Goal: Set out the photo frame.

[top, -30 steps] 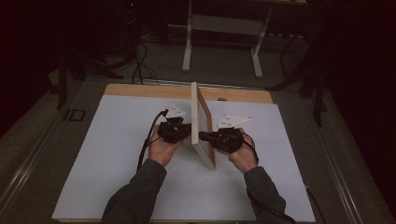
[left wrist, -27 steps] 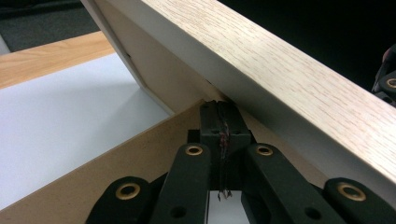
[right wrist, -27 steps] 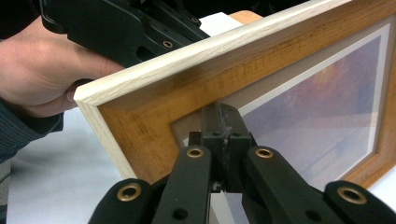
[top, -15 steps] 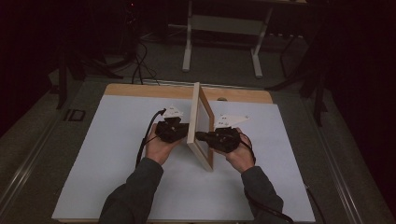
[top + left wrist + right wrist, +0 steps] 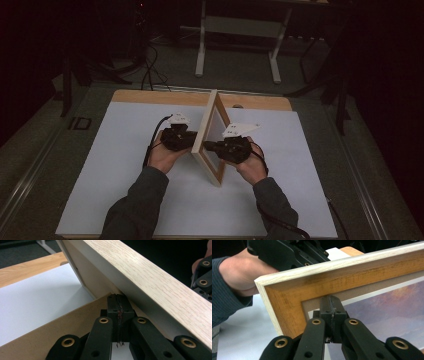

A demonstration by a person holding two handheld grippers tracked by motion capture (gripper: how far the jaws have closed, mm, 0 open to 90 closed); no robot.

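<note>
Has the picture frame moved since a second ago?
Yes. The picture frame has tipped: its top edge now leans left against the table's wooden back strip, pressed between both shut grippers.

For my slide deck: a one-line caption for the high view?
Two shut grippers, left and right, press a wooden picture frame upright between them.

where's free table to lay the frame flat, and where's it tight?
Bare white sheet lies left of the left gripper, out to the sheet's left edge. Another bare patch lies right of the right gripper, toward the right edge, and a strip along the near edge between the sleeves. Crowded at centre: both shut grippers press the upright picture frame from opposite sides.
</note>
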